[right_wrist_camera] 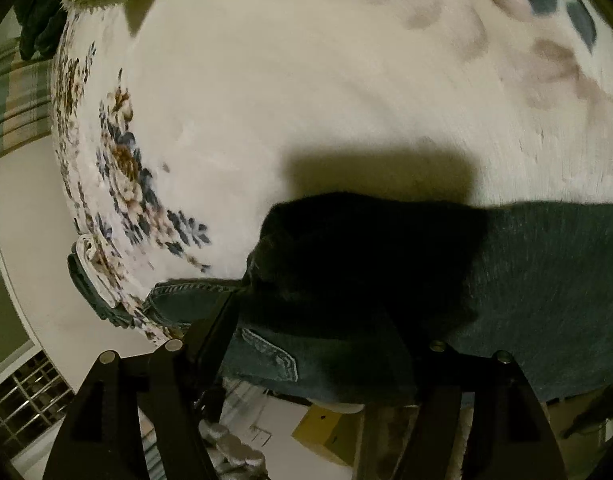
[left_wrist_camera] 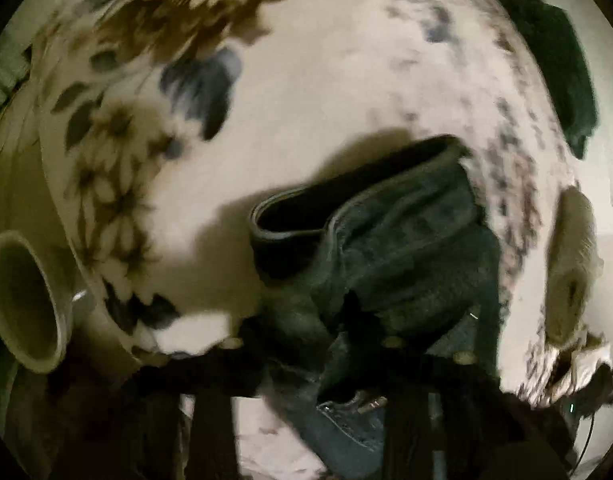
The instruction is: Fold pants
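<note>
A: Dark denim pants [left_wrist_camera: 390, 240] lie bunched on a white bedspread [left_wrist_camera: 306, 92] printed with brown and blue flowers; one leg opening gapes toward the left wrist camera. The left gripper [left_wrist_camera: 338, 364] sits low in frame, denim gathered between its dark fingers, apparently clamped on it, though blur and shadow hide the tips.

B: From the right wrist view, the pants [right_wrist_camera: 546, 280] spread flat across the bedspread [right_wrist_camera: 306, 80], waistband and a stitched pocket at the near edge. The right gripper [right_wrist_camera: 306, 352] has fingers set wide apart, with cloth lying between them; whether they pinch it cannot be told.

A: Nearby: a dark garment [left_wrist_camera: 554, 60] at the far edge and a pale round vessel [left_wrist_camera: 22, 300] at left.

B: A heavy shadow covers the denim's middle.
</note>
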Demonstrator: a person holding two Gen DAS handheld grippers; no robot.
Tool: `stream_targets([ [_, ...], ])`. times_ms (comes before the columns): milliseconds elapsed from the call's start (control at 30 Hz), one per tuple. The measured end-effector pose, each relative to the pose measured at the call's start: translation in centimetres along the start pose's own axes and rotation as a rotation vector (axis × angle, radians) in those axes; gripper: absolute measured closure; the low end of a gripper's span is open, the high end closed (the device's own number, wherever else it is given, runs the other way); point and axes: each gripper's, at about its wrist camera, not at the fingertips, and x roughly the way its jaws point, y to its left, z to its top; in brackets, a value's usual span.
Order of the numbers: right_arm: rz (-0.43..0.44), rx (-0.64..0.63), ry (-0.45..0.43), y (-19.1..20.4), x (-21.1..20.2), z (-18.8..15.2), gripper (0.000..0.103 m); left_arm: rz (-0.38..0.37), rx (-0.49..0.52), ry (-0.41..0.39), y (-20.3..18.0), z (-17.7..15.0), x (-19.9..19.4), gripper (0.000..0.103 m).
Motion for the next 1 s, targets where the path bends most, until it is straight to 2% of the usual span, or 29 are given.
stream_targets([
  [67, 0.008, 0.014, -0.014, 0.3, -0.2, 0.3, 0.031, 0.004, 0.039, -0.027, 0.1, -0.7, -1.2, 0.082],
  [200, 0.035, 0.029, -0.036, 1.1, -0.9, 1.0, 0.031, -0.005, 0.033, -0.023, 1.1, -1.4, -2.6, 0.082],
  [333, -0.021, 0.039, 0.006, 2.5, 0.9, 2.1, 0.032, 0.004, 0.048, -0.018, 1.9, -1.8, -3.0, 0.082],
  [367, -0.061, 0.045, 0.014, 2.7, 1.7, 2.4, 0.036, 0.005, 0.046, -0.017, 2.2, -1.7, -3.0, 0.082],
  [433, -0.184, 0.023, -0.018, 2.9, 2.2, 2.8, 0.085, 0.010, 0.047, -0.017, 1.5, -1.4, -2.4, 0.082],
  [467, -0.218, 0.012, -0.031, 2.8, 2.3, 2.9, 0.085, 0.008, 0.047, -0.016, 1.3, -1.3, -2.3, 0.082],
  [533, -0.185, 0.031, -0.058, 2.4, 1.4, 2.7, 0.089, 0.009, 0.055, -0.015, 1.1, -1.4, -2.3, 0.082],
  [667, -0.131, 0.028, -0.127, 2.5, -1.0, 1.8, 0.089, 0.007, 0.076, -0.012, 0.9, -1.5, -2.5, 0.082],
  [833, -0.067, 0.053, -0.127, 2.2, -2.3, 1.8, 0.090, 0.009, 0.080, 0.003, 1.1, -1.6, -2.5, 0.082],
  [900, -0.049, 0.046, -0.095, 1.8, -2.2, 2.0, 0.090, 0.020, 0.084, 0.013, 1.4, -1.7, -2.4, 0.082],
  [967, -0.024, 0.063, 0.012, 0.4, -1.3, 2.0, 0.088, 0.030, 0.082, 0.035, 2.0, -1.8, -1.9, 0.081],
  [1000, -0.011, 0.075, 0.041, 0.1, -0.8, 1.7, 0.080, 0.030, 0.072, 0.053, 2.3, -1.6, -1.6, 0.079],
])
